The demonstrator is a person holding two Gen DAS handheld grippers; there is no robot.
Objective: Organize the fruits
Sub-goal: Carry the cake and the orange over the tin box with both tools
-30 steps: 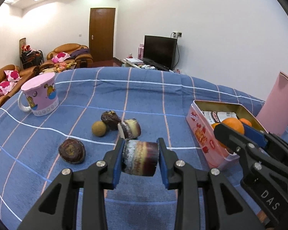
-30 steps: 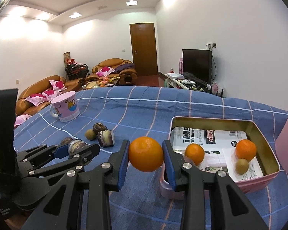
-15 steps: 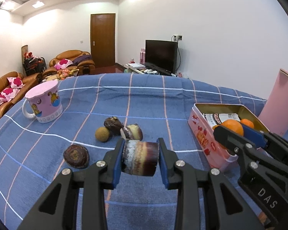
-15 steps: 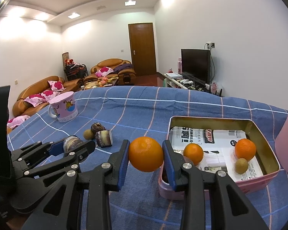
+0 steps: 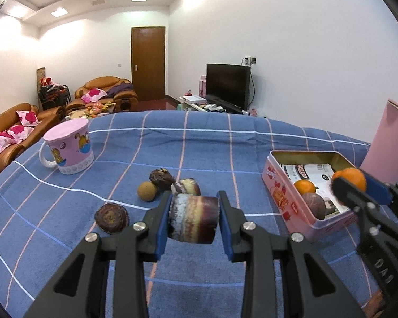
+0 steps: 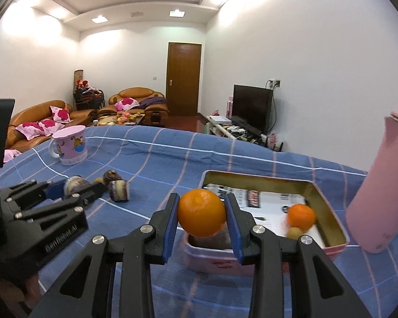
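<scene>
My left gripper (image 5: 194,218) clenched a banded purple-and-cream cylindrical fruit piece (image 5: 193,218) above the blue checked counter (image 5: 204,148); my right gripper (image 6: 201,220) clamped a glossy round orange (image 6: 201,216) over the pink rectangular tin (image 6: 331,238).

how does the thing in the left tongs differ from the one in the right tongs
The left tongs hold a banded chunk, brown, cream and purple in layers; the right tongs hold a plain orange. The chunk looks like a cut cylinder with flat ends, while the orange is round and whole. The chunk hangs over the cloth, the orange at the tin's near edge. Both are clamped off the table.
</scene>
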